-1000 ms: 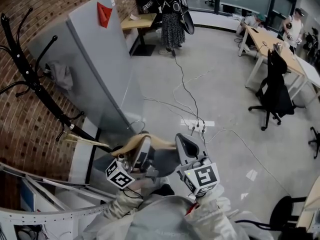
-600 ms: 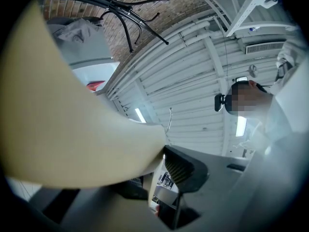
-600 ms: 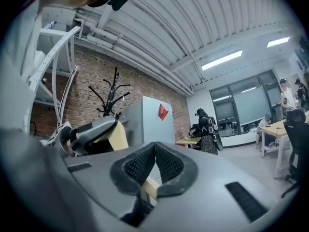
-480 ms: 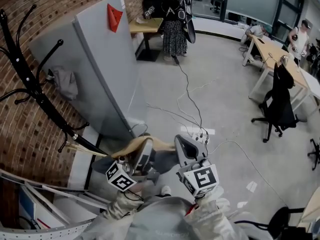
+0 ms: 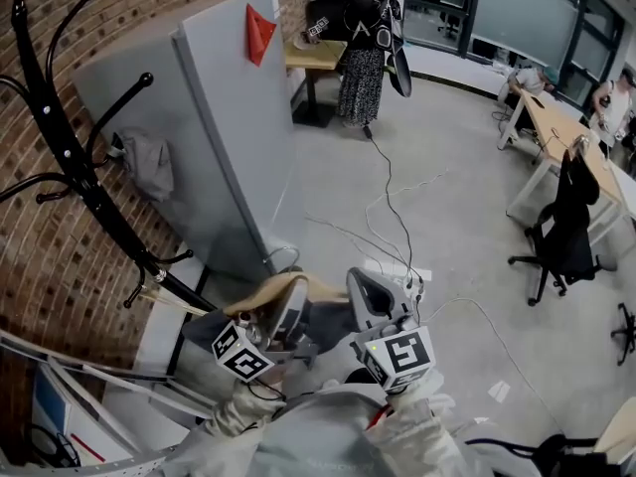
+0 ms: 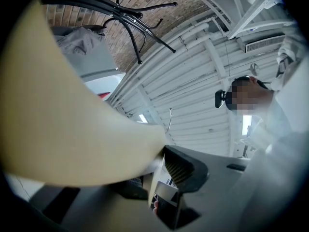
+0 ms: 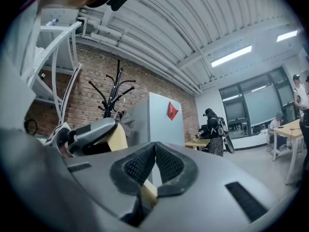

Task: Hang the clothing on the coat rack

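Note:
A tan wooden hanger [image 5: 270, 288] spans both grippers at the bottom of the head view, with dark grey clothing [image 5: 328, 323] draped under it. My left gripper [image 5: 284, 311] is shut on the hanger's left arm; in the left gripper view the hanger [image 6: 72, 129] fills the left side and hides one jaw of the gripper [image 6: 159, 164]. The right gripper [image 5: 370, 301] has its pads together over a tan piece of the hanger [image 7: 148, 193], the gripper [image 7: 154, 166] pointing level. The black coat rack [image 5: 70, 167] stands at the left against the brick wall, apart from both grippers.
A grey partition [image 5: 229, 117] with a red triangle [image 5: 260, 30] stands just right of the rack, a grey cloth [image 5: 149, 162] hanging on its side. Cables and a power strip [image 5: 397, 271] lie on the floor ahead. A person [image 5: 363, 48] stands at the back; desk and chair [image 5: 571, 237] at right.
The whole scene has slid right and nearer in the head view: rack and partition loom larger. Both grippers keep their hold on the hanger, and their places in the picture are the same.

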The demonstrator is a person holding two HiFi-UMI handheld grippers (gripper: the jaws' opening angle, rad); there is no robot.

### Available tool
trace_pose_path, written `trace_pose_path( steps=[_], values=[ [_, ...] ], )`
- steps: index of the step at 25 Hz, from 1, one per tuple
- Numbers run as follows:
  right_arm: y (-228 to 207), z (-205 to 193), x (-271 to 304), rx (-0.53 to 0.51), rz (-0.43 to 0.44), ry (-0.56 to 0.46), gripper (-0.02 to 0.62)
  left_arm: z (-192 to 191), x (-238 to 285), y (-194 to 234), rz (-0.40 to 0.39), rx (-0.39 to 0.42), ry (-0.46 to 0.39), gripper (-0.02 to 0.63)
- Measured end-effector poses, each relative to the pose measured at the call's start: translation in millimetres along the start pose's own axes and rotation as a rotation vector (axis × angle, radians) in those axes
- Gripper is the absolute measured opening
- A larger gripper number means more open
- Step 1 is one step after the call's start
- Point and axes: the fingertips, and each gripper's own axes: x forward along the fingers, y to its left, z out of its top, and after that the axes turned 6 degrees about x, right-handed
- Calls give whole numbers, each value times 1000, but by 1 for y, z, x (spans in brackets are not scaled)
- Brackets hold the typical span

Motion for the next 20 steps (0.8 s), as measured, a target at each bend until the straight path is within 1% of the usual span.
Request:
trace_pose_path(
  steps=[4, 10, 15, 17, 20],
  values=[
    [5, -1, 25, -11, 72, -60, 25, 12, -3, 15, 28, 23, -24, 104],
    [11, -4, 69, -16, 207, -43, 25, 26, -5, 43, 108, 90, -71, 104],
    [20, 1, 119, -6, 344, 5, 25, 43, -2, 70, 187, 165, -114, 104],
    [25, -3, 137, -11, 415, 18, 25, 47, -4, 81, 234, 197, -136, 104],
    [34, -8, 162, 0, 532, 6, 25, 54, -9, 96, 314, 255, -178, 104]
  ],
)
